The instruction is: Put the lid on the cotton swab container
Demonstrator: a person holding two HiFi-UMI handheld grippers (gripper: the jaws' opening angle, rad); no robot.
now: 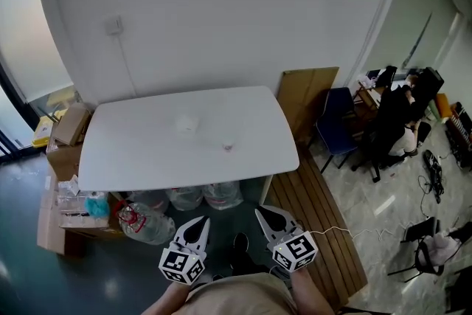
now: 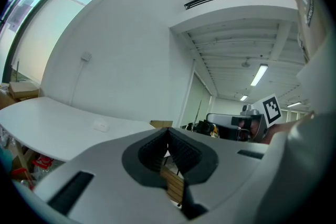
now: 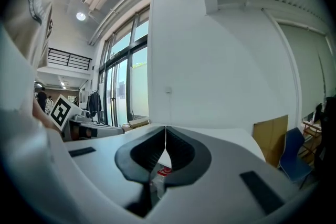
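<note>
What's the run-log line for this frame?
left gripper: shut, empty | right gripper: shut, empty | container, likely lid: apart on table

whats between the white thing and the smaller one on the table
Nothing; only bare table lies between the white thing and the smaller one, per the head view.

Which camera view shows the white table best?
The head view: the whole white table top shows from above. The left gripper view catches part of it at a low angle; the right gripper view only a strip beyond its jaws.
</note>
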